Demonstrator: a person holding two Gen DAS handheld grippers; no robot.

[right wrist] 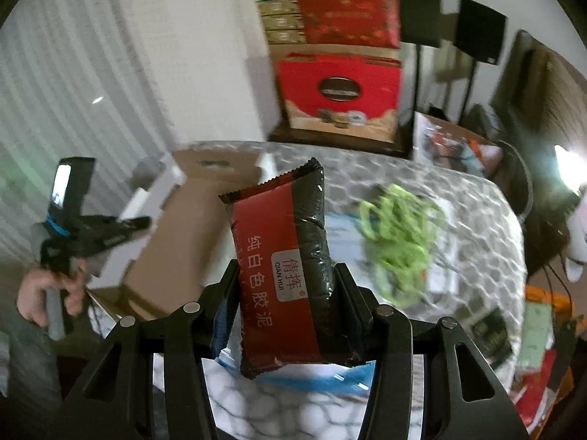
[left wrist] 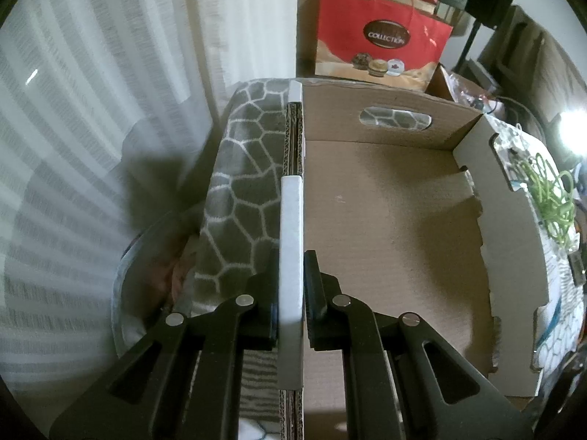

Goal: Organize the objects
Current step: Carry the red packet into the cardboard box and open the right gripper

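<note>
Left wrist view: my left tongs (left wrist: 291, 293) clamp the left wall of the open cardboard box (left wrist: 385, 227), one black finger outside and one inside, pressed against the white strip (left wrist: 291, 242) that caps the wall's rim. The box sits on a grey blanket with a white honeycomb pattern (left wrist: 242, 183); its brown floor is bare, and a handle slot (left wrist: 395, 119) is cut in the far wall. A tangle of green cord (left wrist: 550, 194) lies on the table beyond the box's right wall. A red gift bag (left wrist: 381, 40) stands behind, beside a sheer curtain (left wrist: 91, 110).

Right wrist view: my right tongs (right wrist: 284, 297) are closed on a red-and-black sealed packet (right wrist: 282, 264) printed with Chinese characters, held upright above the patterned blanket (right wrist: 477, 227). The packet is in the air, just right of the cardboard box (right wrist: 176, 242). My left hand (right wrist: 47, 293) and its tongs (right wrist: 110, 234) show at the box's left side. The green cord (right wrist: 400, 242) lies to the right, blurred.
</note>
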